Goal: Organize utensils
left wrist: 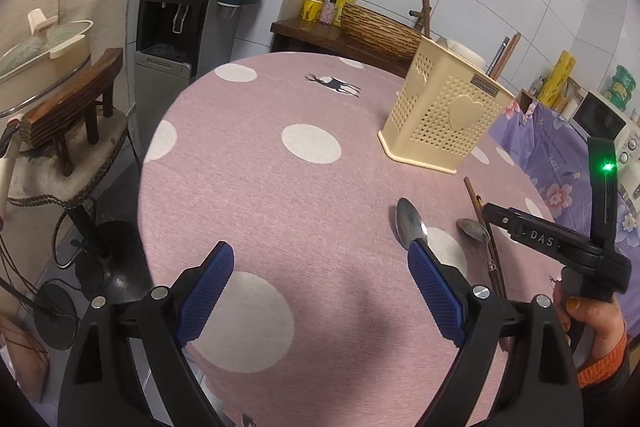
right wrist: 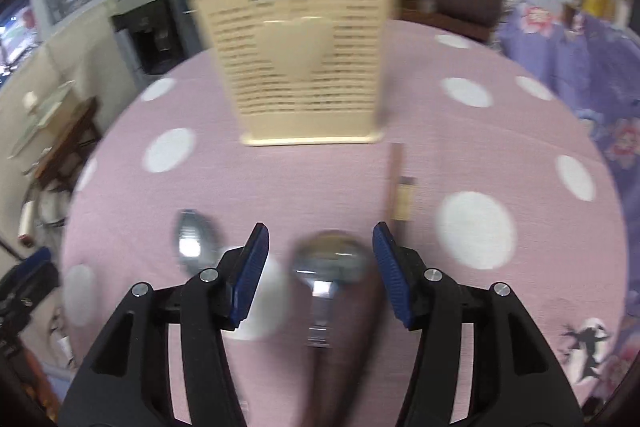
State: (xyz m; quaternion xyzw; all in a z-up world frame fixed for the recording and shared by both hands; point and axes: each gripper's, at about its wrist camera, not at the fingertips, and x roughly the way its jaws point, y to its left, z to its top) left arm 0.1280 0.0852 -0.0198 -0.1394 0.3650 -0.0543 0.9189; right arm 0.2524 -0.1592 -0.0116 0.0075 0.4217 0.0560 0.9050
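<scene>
We angle both grippers down at the desk point(left wrist: 280, 187), left gripper point(left wrist: 320, 291) spread wide and empty, right gripper point(right wrist: 320, 267) parted astride a spoon point(right wrist: 326, 267) whose bowl points toward the cream utensil holder point(right wrist: 296, 67).

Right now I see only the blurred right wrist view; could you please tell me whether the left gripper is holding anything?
Observer: No, the left gripper is open and empty above the pink white-dotted tablecloth.
Operator: What is the thin brown thing beside my spoon?
Observer: Dark brown chopsticks, lying flat along the edge of the smaller steel spoon.
Operator: And the other spoon?
Observer: The larger steel spoon lies with its handle hidden behind one blue-padded left finger.
</scene>
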